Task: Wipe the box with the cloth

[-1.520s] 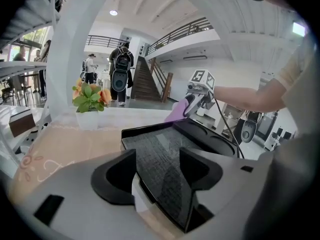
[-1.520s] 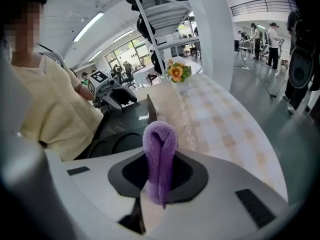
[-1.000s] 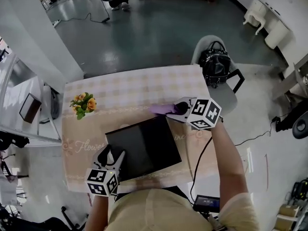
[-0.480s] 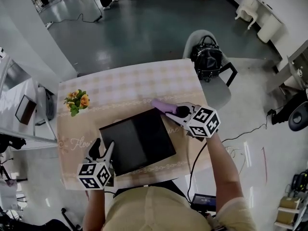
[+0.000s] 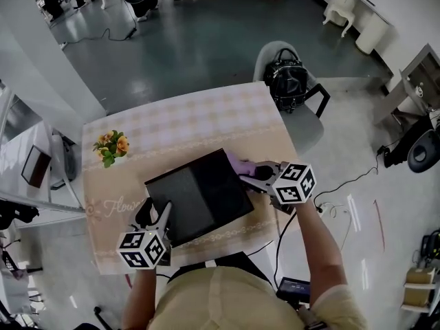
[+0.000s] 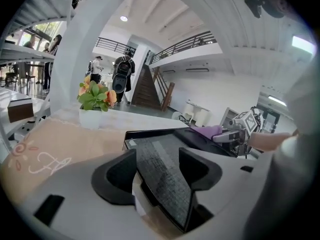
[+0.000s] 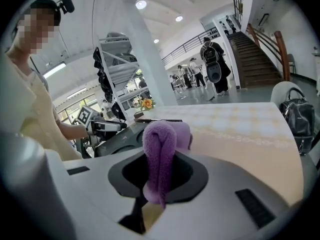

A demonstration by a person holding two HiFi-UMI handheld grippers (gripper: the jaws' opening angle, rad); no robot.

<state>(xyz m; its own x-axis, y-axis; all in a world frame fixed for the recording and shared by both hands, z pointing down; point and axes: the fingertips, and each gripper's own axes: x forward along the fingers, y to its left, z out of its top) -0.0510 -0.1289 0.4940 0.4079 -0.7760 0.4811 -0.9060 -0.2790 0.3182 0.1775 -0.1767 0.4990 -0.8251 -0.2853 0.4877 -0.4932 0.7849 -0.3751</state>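
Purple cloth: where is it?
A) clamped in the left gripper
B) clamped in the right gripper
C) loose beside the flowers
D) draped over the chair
B: the right gripper view shows the cloth clamped in the right gripper, at the right edge of the box.

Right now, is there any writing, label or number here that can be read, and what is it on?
"Flow...": cursive script on the tablecloth; the end of the word is hidden by the left gripper.
Marker cubes: only black-and-white square patterns, no words or numbers.
Black box: no print that can be read.
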